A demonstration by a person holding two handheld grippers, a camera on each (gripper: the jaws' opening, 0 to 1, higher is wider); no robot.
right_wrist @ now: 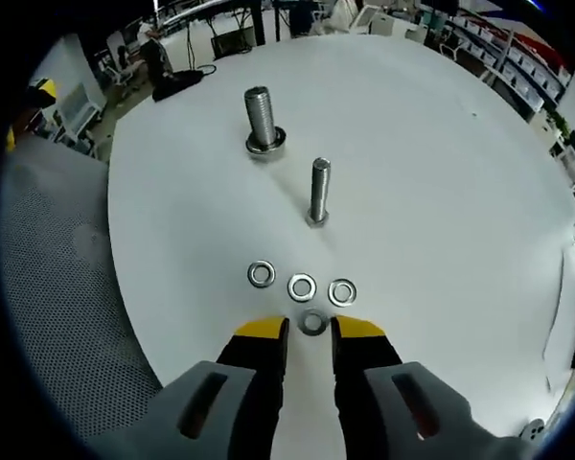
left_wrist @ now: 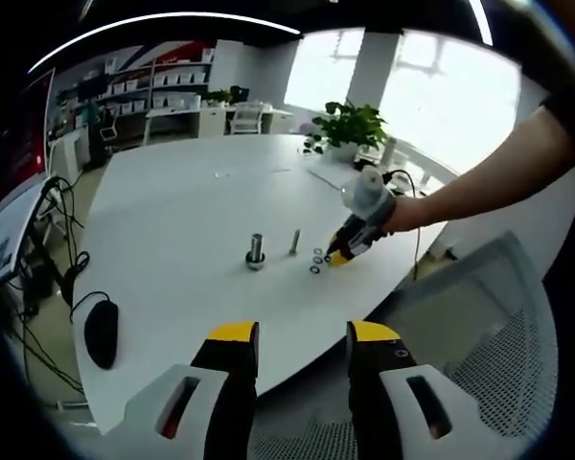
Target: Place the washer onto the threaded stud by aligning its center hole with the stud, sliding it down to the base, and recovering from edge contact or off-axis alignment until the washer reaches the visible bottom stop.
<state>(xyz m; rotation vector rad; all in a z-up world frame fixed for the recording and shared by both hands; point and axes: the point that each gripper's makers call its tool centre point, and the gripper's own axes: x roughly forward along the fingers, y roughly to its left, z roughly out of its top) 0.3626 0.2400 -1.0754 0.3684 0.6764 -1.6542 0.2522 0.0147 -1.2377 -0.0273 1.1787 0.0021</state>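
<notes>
Washer (right_wrist: 312, 323) lies flat on white table (right_wrist: 431, 172) at lower centre, between the parted tips of right gripper (right_wrist: 310, 333), ungrasped. Three more washers (right_wrist: 302, 287) sit just above; threaded stud (right_wrist: 319, 192) stands beyond. Left gripper (left_wrist: 302, 335) hangs released off the table edge.

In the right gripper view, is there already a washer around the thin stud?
No. The thin stud stands bare on the table, and four loose washers lie flat near the right gripper.

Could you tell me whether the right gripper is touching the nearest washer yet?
Cannot tell: in the right gripper view the washer lies between the open right gripper tips.
</notes>
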